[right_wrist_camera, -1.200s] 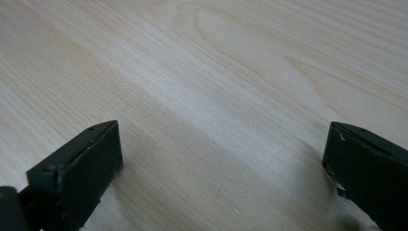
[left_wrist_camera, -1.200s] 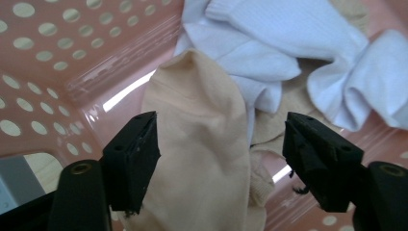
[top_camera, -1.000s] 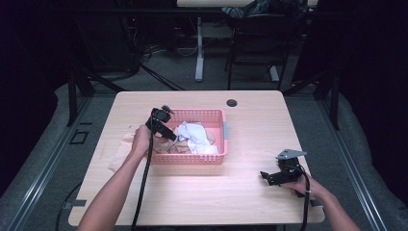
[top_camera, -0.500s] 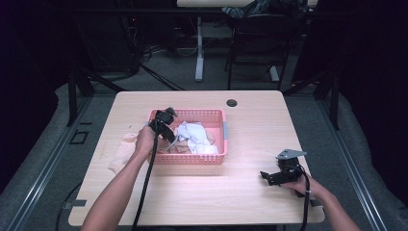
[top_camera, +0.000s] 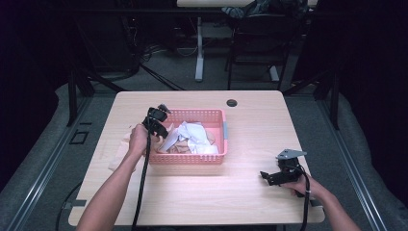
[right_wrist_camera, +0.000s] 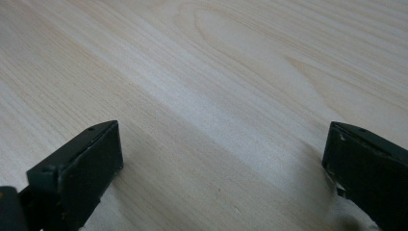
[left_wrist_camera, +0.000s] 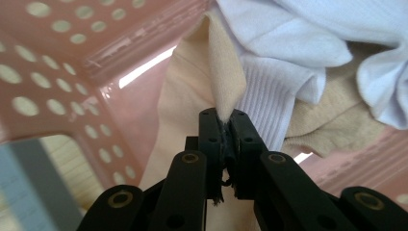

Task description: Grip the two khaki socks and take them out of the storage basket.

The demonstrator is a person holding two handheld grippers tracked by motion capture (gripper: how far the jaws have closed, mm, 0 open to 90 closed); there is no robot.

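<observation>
One pink basket [top_camera: 190, 156] is sitting on the bench [top_camera: 240, 192]. The left tool [left_wrist_camera: 223, 120] is pinching a beige cloth [left_wrist_camera: 223, 82] beside white socks [left_wrist_camera: 288, 43]; the right tool [right_wrist_camera: 221, 163] is resting released.

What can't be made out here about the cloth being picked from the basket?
- Beige cloth: left gripper view, its lower part is hidden behind the left gripper, whose jaws are shut on a fold.
- How many cloths lie in the pink basket: high view, too small and piled together.
- Cloth left of the basket: high view, partly covered by the forearm.
</observation>
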